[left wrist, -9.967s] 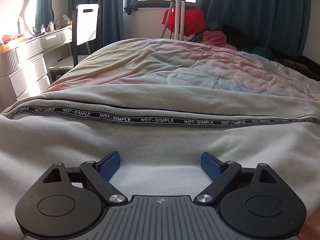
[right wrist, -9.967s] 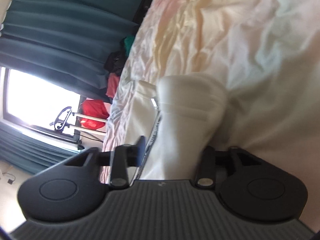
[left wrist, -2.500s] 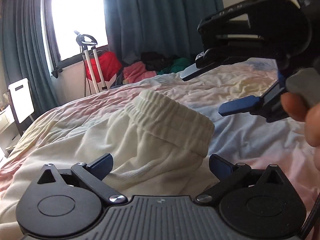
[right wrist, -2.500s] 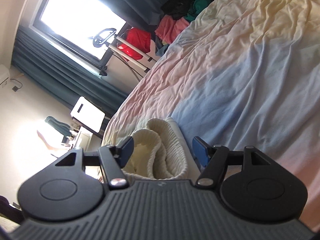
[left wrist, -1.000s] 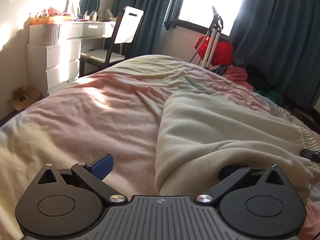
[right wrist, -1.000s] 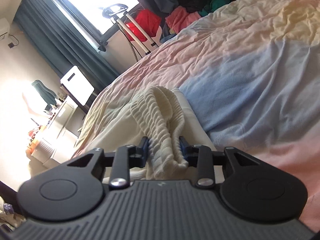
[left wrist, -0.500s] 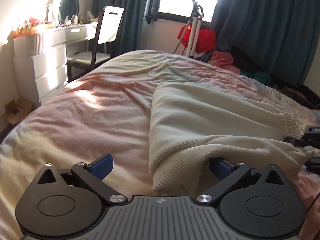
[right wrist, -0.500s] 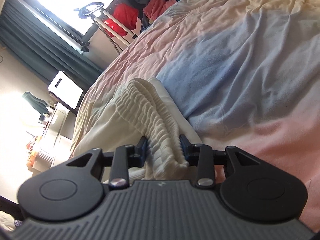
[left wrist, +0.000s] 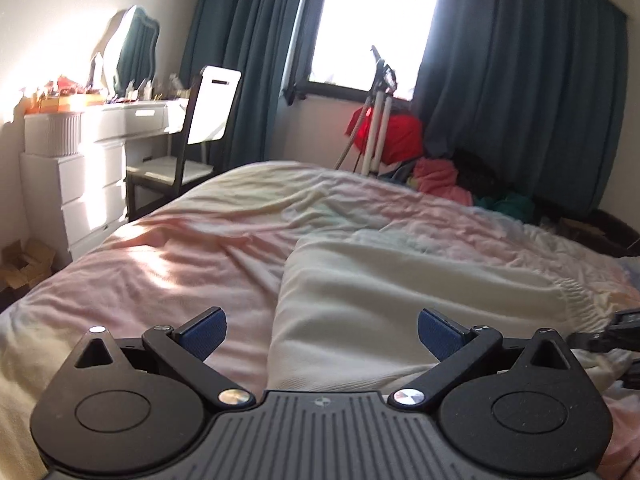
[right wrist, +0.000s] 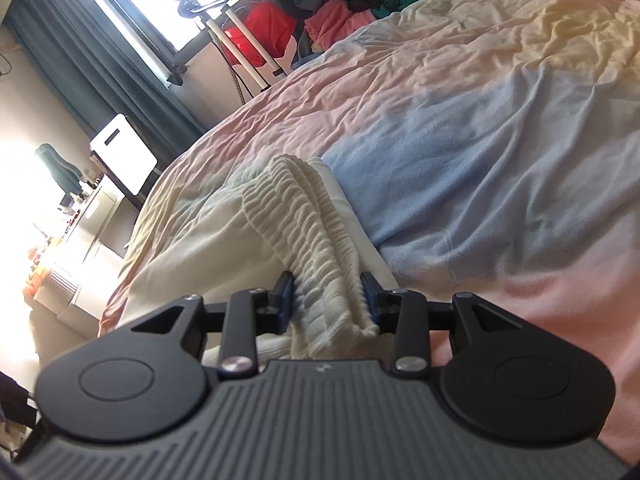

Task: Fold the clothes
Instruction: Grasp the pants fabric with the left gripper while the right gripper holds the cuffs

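Dresser [left wrist: 88, 168]: we note white drawers far ahead and to the left of the left gripper, with a chair [left wrist: 200, 136] beside them.
Left gripper [left wrist: 320, 330]: we find its blue pads spread wide, gripping nothing; the folded edge of the cream garment [left wrist: 400, 304] lies between and ahead of them.
Garment position: we record it flat on the pastel bedspread [left wrist: 180, 272], running from directly in front of the left gripper off to its right.
Right gripper [right wrist: 327, 300]: we find it clamped on the ribbed waistband [right wrist: 304, 220] at the garment's right end; the gathered band passes between the pads and runs forward from them.
Bedspread ahead of right gripper: we see blue and pink wrinkled cloth to the right of the waistband.
Far background: we observe a clothes pile [right wrist: 340, 20] below the window, beyond both grippers.
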Demonstrator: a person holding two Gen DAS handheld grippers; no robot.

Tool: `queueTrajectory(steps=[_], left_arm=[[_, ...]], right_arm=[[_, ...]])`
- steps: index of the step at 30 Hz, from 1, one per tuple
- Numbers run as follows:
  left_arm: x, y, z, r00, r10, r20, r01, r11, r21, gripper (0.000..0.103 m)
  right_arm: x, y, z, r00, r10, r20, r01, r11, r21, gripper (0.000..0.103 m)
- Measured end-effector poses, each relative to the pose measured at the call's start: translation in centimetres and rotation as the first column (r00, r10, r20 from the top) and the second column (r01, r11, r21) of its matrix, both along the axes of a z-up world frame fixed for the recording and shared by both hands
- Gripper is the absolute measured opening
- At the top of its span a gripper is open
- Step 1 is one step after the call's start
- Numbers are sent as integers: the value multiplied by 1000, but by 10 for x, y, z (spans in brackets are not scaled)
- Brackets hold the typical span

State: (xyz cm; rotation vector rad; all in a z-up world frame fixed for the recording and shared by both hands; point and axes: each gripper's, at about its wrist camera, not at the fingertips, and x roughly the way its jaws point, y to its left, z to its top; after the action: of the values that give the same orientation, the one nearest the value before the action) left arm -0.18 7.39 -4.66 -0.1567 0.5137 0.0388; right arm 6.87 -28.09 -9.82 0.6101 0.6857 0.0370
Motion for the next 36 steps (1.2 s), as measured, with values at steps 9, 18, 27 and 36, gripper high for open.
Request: queueTrajectory(steps=[9,18,27,36], left_arm=[[14,6,-29,987,-4,-163,2,1000,-12,103],[14,8,-30,985,0,-171,-6,999,-36,103],[16,16,-33,981,37,-191,-55,995,-86,103],[15,20,-32,978,32,-205,-62,988,-139,103]], right_arm=[[1,18,6,1000,23,1,-22,980,-200,81],[22,-16,-43,991,45,-125,-13,970,243,97],[-2,-10,5,974,117,192,-180,916,359,97],[23,9,-31,981,147,-126,-124,978,170,94]])
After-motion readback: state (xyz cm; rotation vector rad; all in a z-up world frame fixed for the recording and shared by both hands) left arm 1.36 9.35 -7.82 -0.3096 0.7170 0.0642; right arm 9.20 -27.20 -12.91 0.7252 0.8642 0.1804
